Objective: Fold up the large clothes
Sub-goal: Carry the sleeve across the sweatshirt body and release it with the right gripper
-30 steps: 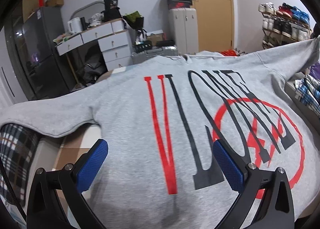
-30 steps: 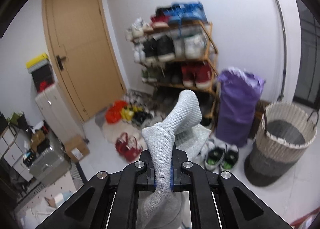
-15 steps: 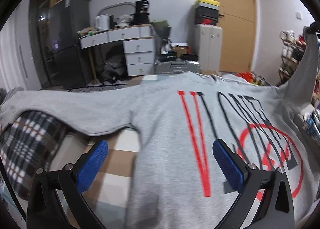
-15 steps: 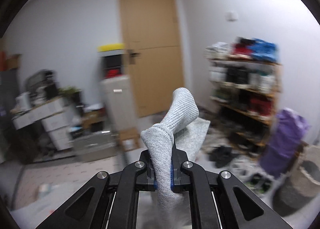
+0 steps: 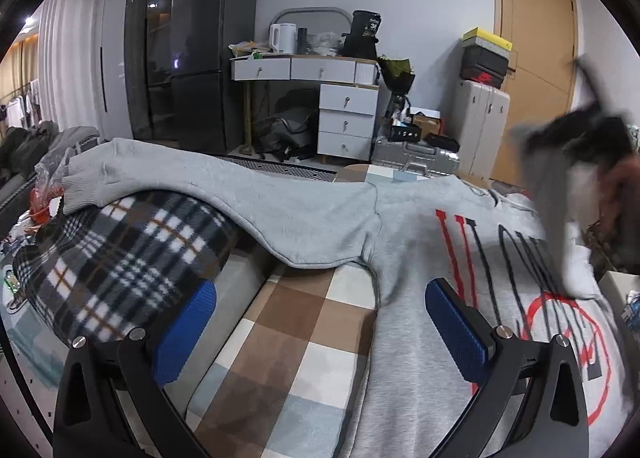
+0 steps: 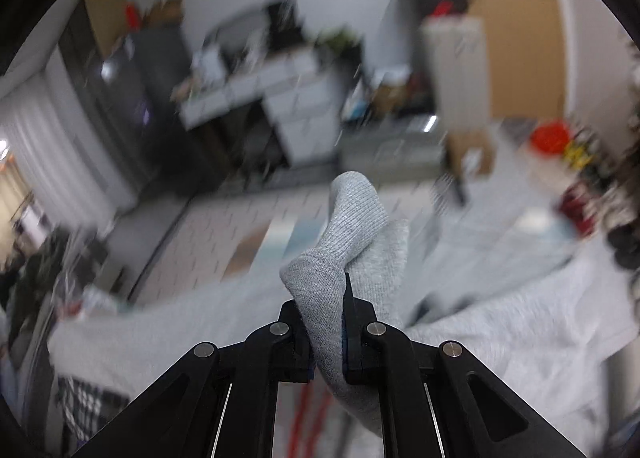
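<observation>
Folding in the first sleeve of the grey sweatshirt

The sweatshirt (image 5: pixel 420 258) lies spread, print side up, over a checked surface (image 5: pixel 304 338), probably a bed or padded tabletop, though the view does not settle which. The right hand-held gripper (image 6: pixel 344 310) has its jaws clamped on the ribbed cuff (image 6: pixel 352 225) of one sleeve, lifted above the body of the garment; its view is motion-blurred. The left hand-held gripper (image 5: pixel 320 326) hangs wide open and empty, near the armpit of the other sleeve (image 5: pixel 240 185), which drapes over a plaid blanket (image 5: pixel 120 258). Next, I judge, the cuff should be laid across the chest and released flat, then the left should take the far cuff.
</observation>
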`<state>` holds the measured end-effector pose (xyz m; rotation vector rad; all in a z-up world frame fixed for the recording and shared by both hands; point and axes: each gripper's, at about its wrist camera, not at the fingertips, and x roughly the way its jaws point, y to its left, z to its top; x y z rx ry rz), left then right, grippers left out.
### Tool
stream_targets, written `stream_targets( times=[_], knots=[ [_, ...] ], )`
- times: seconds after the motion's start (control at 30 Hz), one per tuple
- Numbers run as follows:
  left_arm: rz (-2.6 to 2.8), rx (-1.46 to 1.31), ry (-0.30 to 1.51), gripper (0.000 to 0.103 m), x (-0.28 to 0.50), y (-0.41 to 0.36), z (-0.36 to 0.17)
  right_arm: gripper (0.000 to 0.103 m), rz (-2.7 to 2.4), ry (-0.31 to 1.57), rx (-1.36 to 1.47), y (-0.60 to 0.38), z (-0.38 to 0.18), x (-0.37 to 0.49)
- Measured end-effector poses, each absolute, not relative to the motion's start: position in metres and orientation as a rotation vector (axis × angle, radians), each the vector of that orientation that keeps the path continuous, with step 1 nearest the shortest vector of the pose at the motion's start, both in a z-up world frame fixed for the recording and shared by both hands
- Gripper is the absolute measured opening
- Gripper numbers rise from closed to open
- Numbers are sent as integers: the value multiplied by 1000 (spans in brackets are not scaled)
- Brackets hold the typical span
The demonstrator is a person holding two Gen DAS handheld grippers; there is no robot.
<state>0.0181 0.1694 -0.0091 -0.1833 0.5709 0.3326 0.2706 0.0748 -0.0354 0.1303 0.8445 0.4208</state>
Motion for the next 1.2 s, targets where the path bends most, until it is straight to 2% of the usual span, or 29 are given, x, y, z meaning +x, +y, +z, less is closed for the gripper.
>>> stream_targets(
  times=[0.17, 0.23, 0.43, 0.5, 0.53, 0.57, 0.63, 0.73, 0.93, 1.03, 1.2],
  knots=[
    [316, -201, 559, 102, 16, 176, -9, 13, 475, 1083, 47, 150, -138, 262],
    [306, -213, 550, 102, 13, 178, -7, 14, 459, 1151, 28, 166, -160, 254],
    [284, -252, 521, 102, 3, 186, -2, 19, 527, 1179, -17, 157, -154, 238],
    [287, -262, 513, 102, 0, 188, -2, 25, 552, 1161, -108, 158, -147, 233],
    [287, -268, 512, 102, 0, 189, -2, 41, 554, 1142, -170, 158, -142, 227],
    [285, -272, 512, 102, 0, 190, -2, 75, 558, 1120, -218, 162, -137, 217],
    [283, -277, 515, 102, 0, 189, -3, 95, 597, 991, -277, 164, -118, 195],
    [284, -268, 517, 102, 0, 187, -4, 95, 648, 889, -258, 163, -89, 181],
    [275, -270, 525, 102, -1, 190, -6, 97, 684, 889, -21, 114, -61, 202],
    [267, -281, 530, 102, -1, 190, -5, 97, 547, 941, 94, 59, -74, 227],
    [245, -267, 541, 102, 1, 182, -5, 97, 439, 1114, 230, 0, -127, 257]
  ],
)
